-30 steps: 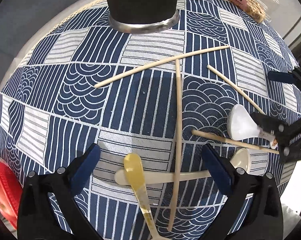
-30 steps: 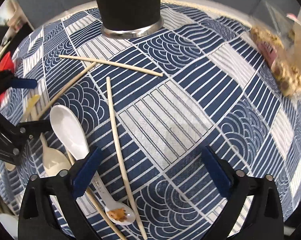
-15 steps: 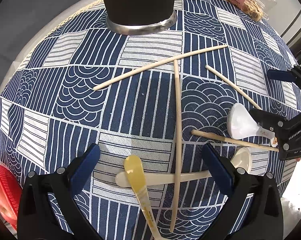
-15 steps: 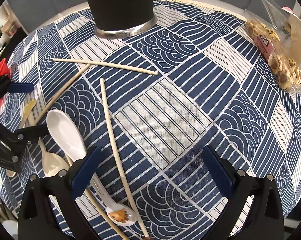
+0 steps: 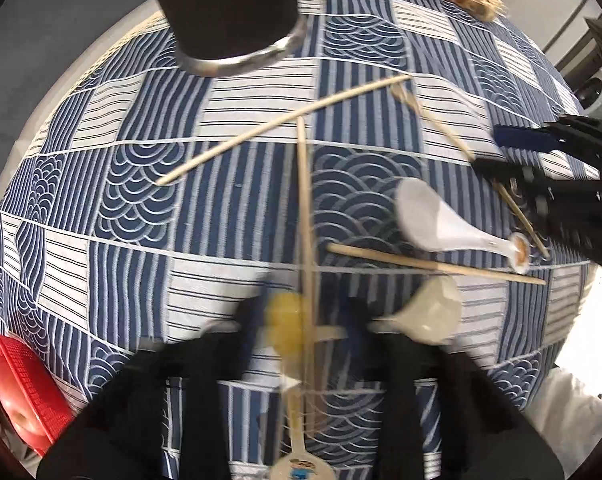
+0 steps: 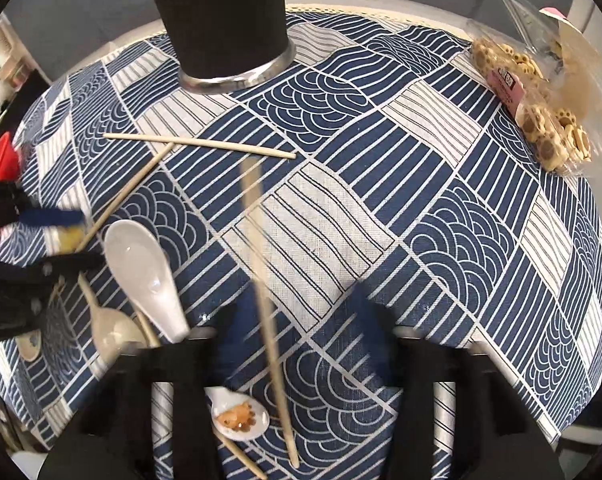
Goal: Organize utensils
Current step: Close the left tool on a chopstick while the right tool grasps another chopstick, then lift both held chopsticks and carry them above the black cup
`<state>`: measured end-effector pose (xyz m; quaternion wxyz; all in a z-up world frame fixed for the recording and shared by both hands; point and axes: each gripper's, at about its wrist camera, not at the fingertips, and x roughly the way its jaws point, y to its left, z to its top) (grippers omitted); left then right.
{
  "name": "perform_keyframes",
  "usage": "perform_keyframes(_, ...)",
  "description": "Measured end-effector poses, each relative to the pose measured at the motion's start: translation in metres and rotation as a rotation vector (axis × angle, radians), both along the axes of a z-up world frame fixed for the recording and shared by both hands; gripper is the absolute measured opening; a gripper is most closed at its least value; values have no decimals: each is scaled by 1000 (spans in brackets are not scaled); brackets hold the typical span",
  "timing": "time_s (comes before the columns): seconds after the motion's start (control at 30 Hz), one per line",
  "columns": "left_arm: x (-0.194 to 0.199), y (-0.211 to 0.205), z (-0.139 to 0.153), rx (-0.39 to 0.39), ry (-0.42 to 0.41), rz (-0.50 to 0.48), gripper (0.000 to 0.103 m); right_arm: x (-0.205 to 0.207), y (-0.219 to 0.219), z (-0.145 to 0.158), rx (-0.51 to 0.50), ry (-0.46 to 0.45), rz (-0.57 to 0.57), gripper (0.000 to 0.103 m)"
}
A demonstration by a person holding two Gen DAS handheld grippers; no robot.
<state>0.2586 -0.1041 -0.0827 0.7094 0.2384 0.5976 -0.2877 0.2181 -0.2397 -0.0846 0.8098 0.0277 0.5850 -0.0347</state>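
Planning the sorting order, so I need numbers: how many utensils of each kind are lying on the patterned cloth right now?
Chopsticks: 4
Spoons: 3 (white spoon, yellow spoon, beige spoon)
Total: 7

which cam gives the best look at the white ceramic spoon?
Right wrist. The white ceramic spoon lies sharp and close, its bowl lit; only mid-handle hides behind the right gripper, and its orange-printed end shows below. Left wrist shows the whole spoon, but smaller, slightly blurred, near the frame's right.
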Motion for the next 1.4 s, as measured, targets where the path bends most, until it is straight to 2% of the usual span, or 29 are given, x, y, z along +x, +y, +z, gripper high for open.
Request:
perform_keyframes(0.03, -2, 0, 0, -4, -4, 20, 21, 1, -6, 1, 19, 9, -14, 6)
perform_keyframes(0.13, 2, 10, 1, -48, 28, 103, 20, -1, -22, 0, 101, 20, -76, 4)
perform_keyframes(0.23, 3, 14, 2, -43, 36, 115, 20, -8, -29, 0, 100, 19, -107, 4)
perform_keyframes(0.4, 17, 26, 5, -45, 43, 181, 20, -18, -62, -1, 222, 21, -234, 4)
perform_keyframes(0.47, 22, 35, 11, -64, 51, 219, 7, -23, -76, 1, 278, 4, -295, 4)
perform_keyframes(0.53, 31, 47, 21, -89, 45, 260, 5, -27, -83, 5, 313, -14, -314, 4)
perform_keyframes(0.6, 32, 53, 26, -97, 41, 273, 5, -28, -88, 9, 322, -24, -314, 4)
perform_keyframes(0.7, 32, 58, 26, -68, 21, 269, 5, -28, -92, 15, 304, -35, -305, 4)
perform_keyframes(0.9, 14, 60, 40, -72, 13, 315, 5, -23, -106, 28, 327, -65, -257, 4)
perform_keyframes(1.13, 15, 55, 67, -150, -28, 452, 5, -9, -118, 52, 375, -112, -188, 4)
perform_keyframes(1.4, 10, 42, 89, -197, -65, 518, 5, 9, -133, 80, 439, -152, -110, 4)
